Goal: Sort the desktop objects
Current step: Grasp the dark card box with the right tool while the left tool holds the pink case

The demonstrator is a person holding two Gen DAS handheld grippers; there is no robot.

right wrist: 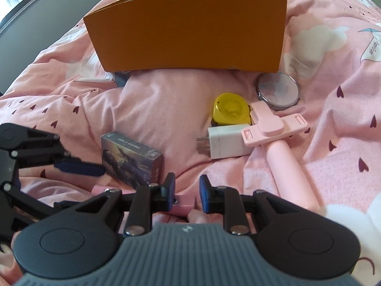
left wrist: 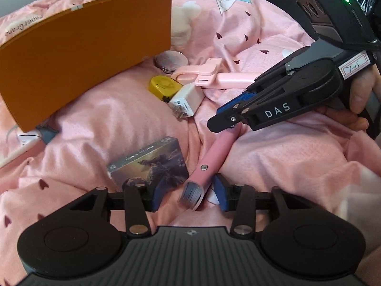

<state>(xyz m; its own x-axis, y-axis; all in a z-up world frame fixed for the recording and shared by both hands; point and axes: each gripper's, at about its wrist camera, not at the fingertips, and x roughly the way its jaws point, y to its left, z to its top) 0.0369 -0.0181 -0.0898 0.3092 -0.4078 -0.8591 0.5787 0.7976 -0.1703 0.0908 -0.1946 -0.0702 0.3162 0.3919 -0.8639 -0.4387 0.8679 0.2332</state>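
Your left gripper (left wrist: pixel 188 196) and right gripper (right wrist: pixel 187 196) both gape around the pink brush (left wrist: pixel 210 164), gripping nothing; card box (left wrist: pixel 148 164) crowds beside it on the bedspread (left wrist: pixel 119 109).

Black linkage gripper (left wrist: pixel 228 121) lettered DAS, blue-padded fingers (left wrist: pixel 229 107), silver screws, grey ribbed body, bare-skinned hand (left wrist: pixel 362 95)

Soft daylight, fisheye-bent edges, slight blur

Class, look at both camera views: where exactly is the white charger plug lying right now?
The white charger plug lies on the pink bedspread, touching the yellow tape measure behind it and the pink selfie stick on its right.
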